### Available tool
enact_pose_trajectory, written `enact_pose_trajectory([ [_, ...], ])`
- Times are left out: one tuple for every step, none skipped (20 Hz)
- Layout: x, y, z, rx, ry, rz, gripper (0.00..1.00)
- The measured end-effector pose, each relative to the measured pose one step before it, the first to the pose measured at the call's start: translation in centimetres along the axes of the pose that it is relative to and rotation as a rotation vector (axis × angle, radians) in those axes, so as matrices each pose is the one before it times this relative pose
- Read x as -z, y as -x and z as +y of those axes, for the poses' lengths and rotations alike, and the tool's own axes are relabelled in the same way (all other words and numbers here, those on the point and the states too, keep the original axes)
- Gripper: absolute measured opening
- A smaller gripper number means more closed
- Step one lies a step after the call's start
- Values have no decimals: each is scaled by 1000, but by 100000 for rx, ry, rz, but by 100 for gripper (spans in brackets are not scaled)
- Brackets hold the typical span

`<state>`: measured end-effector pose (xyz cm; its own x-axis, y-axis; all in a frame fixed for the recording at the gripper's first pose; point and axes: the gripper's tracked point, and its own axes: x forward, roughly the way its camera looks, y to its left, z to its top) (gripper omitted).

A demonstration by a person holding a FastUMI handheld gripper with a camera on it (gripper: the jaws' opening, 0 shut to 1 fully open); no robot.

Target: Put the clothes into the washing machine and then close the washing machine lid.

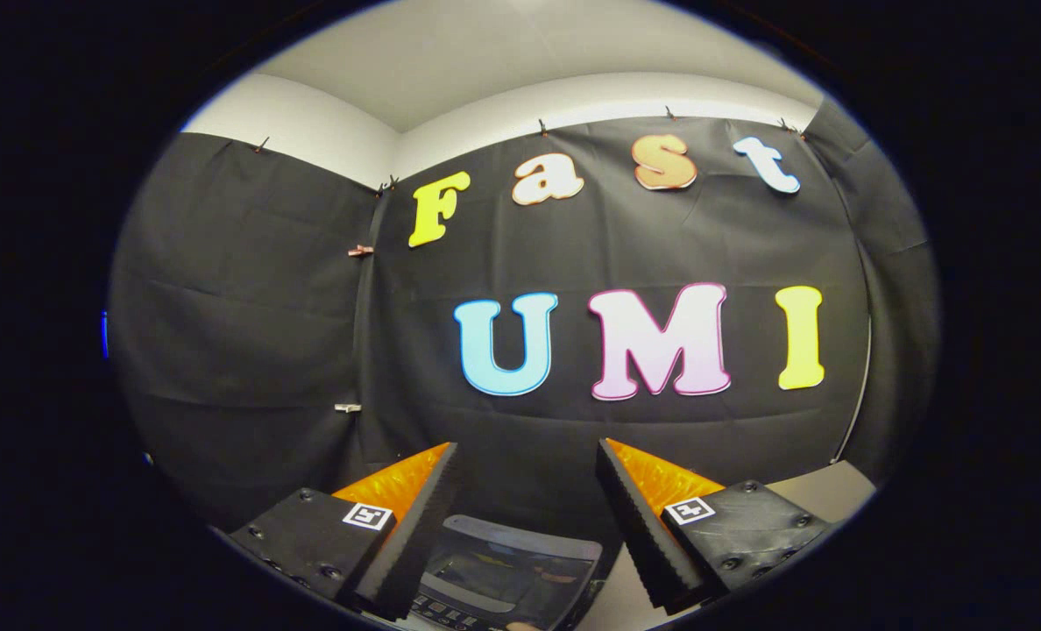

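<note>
While we look forward along the gripper (527,456), its two fingers (415,535) rise from the bottom of the view with a wide gap between them, and nothing is held in that gap. Each finger has a ridged inner face, and each carries a small square black-and-white marker (368,515) on its base.

Low down between the fingers, and below their tips, we see the washing machine (507,574) from above. Its lid (520,536) is a dark, glossy, see-through panel with a pale rounded rim, and it lies flat over the top. A strip of small controls (437,611) runs along the near edge of the machine. We cannot tell what is under the lid because of reflections.

Beyond the fingers hangs the black cloth wall (249,307) of the booth, clipped along its top to a pale wall (310,118). A pale table surface (823,491) shows just past the right finger.
</note>
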<state>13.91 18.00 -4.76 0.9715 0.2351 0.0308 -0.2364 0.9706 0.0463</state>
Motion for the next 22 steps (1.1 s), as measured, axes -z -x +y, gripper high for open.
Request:
enact_pose_trajectory([
  [-447, 943, -1026, 1571, 410, -319, 97],
  [-316, 1020, -1034, 1341, 371, 131, 97],
  [-564, 999, -1026, 1836, 265, -424, 97],
  [-459, 1014, -1246, 2203, 528, -655, 97],
  [-549, 963, -1092, 1637, 547, -933, 97],
  [-560, 1033, -1064, 1924, 493, -1027, 98],
  [-459, 1000, -1166, 2289, 677, -743, 98],
  [-301, 888, -1211, 2479, 596, -261, 98],
  [-94, 794, -868, 1641, 967, 507, 98],
  [-51, 815, -696, 1450, 1594, 657, 98],
  [-49, 728, -952, 1732, 1939, 368, 98],
  [-208, 675, -703, 1453, 1323, 48, 98],
  [-149, 685, -564, 996, 510, -223, 98],
  [-163, 856, -327, 521, 156, -307, 98],
  [-263, 791, -293, 515, 227, -485, 98],
  [-188, 675, -557, 1251, 717, -604, 98],
  [-74, 628, -460, 1197, 901, -24, 98],
  [77, 583, -54, 444, 904, 310, 98],
  [-133, 588, -44, 289, 746, 42, 98],
  [-146, 479, -25, 377, 433, -238, 99],
  [-219, 517, -144, 474, 255, -411, 99],
  [-176, 558, -127, 436, 155, -439, 98],
])
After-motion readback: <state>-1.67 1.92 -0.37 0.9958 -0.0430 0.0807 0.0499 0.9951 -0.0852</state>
